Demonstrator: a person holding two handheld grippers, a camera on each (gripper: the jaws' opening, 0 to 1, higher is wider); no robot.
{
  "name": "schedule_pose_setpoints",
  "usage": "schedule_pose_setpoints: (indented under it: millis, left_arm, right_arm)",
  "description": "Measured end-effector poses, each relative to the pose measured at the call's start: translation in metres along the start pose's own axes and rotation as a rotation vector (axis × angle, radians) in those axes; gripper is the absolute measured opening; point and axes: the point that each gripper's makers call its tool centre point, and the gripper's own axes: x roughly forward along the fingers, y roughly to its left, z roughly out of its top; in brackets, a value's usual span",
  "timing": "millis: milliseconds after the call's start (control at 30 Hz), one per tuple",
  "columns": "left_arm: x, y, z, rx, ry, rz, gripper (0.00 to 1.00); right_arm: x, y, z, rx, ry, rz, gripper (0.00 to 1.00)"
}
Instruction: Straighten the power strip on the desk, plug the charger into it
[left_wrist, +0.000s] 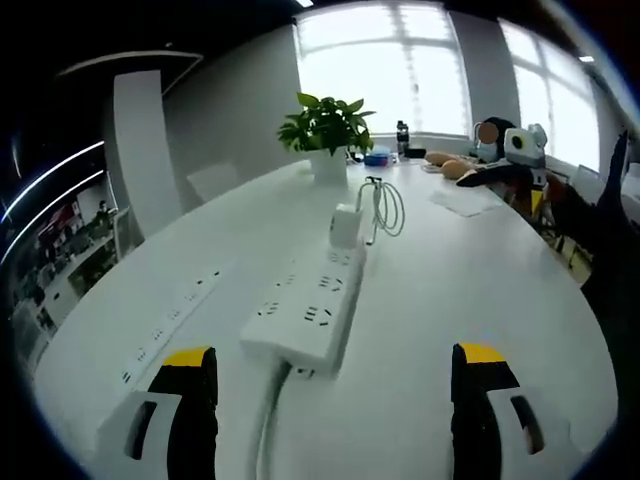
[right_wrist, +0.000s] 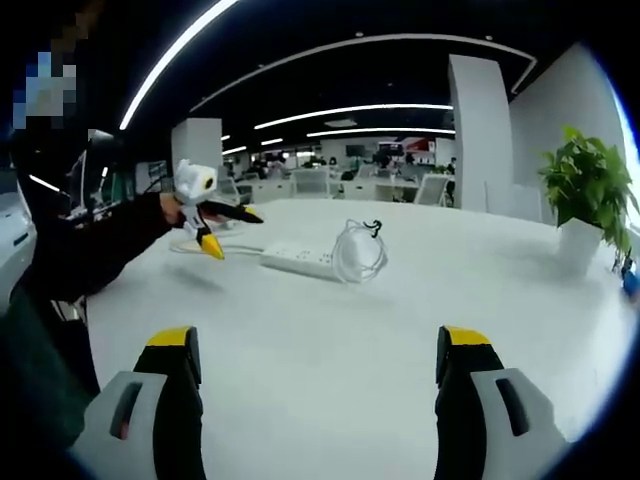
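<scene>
Behind power strip (left_wrist: 308, 305), parted left gripper (left_wrist: 335, 372)

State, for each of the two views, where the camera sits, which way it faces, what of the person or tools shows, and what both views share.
Left gripper view: rides the left tool, low over the desk, facing along the power strip toward the plant and windows; the right tool shows far right.
Right gripper view: rides the right tool, facing across the desk into the office; the left tool and a dark sleeve show left.
Shared: power strip, coiled cable, plant, desk.
</scene>
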Motion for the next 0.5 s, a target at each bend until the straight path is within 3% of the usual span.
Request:
schedule_pose_setpoints:
  millis: [500]
  left_arm:
    - [0.016,0.007,0.004,0.001,0.018,-0.018,0.99]
  right_arm:
    - [0.000,-0.001,-0.006,0.015,0.005,0.007,0.98]
